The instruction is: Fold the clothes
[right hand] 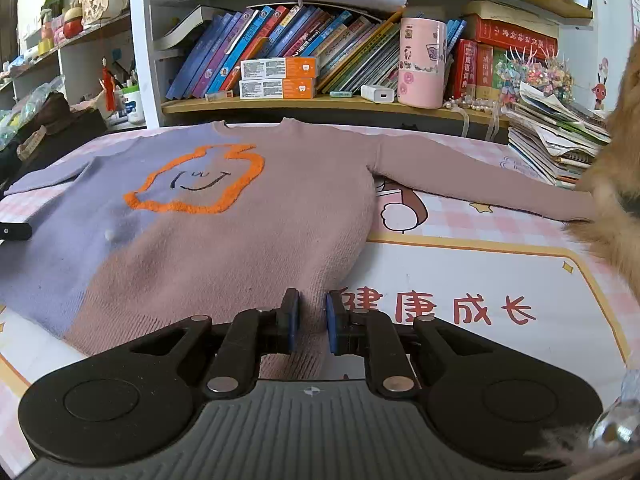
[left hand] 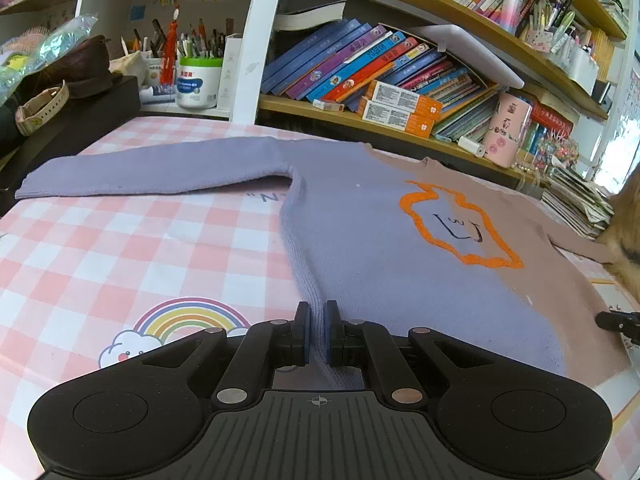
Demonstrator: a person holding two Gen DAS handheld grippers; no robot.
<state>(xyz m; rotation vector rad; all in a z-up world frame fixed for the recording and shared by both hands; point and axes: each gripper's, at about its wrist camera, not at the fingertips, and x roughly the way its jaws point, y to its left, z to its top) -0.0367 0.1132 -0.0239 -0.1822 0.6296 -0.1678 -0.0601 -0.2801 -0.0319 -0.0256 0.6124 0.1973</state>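
Observation:
A knit sweater (left hand: 380,240), half purple and half dusty pink with an orange outline and a smiling face, lies flat on the table with both sleeves spread out. It also shows in the right wrist view (right hand: 240,232). My left gripper (left hand: 319,334) is shut on the sweater's purple bottom left corner at the hem. My right gripper (right hand: 313,324) is shut on the pink bottom right corner at the hem. The purple sleeve (left hand: 152,172) stretches left, the pink sleeve (right hand: 480,184) stretches right.
A pink checked tablecloth (left hand: 120,248) covers the table. Bookshelves with books (left hand: 360,68), a pink cup (right hand: 422,62) and a paper stack (right hand: 556,140) line the far edge. A furry orange animal (right hand: 616,208) sits at the right, touching the pink sleeve's end.

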